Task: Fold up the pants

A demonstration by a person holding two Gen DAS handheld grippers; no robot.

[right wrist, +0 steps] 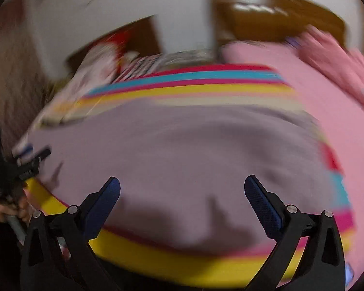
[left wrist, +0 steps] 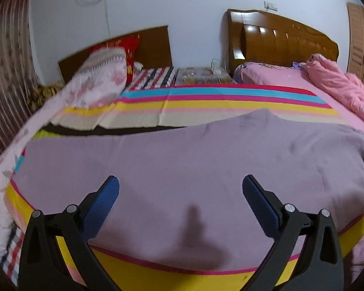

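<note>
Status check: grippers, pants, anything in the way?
Left gripper open, empty. Right gripper open, empty. Mauve pants spread flat on striped sheet. Nothing on them.

A: How much of the pants [left wrist: 194, 165] shows from the left wrist?

B: Not all. Their right end runs out past the picture's edge, and the fingers [left wrist: 102, 203] cover part of the near hem.

A: And from the right wrist?

B: All smeared. The headboard [right wrist: 274, 17] behind the pants is a brown streak. Left of the pants, the other gripper [right wrist: 28, 163] and a hand [right wrist: 9, 209] are cut off by the edge; I can't tell how its jaws stand there.
</note>
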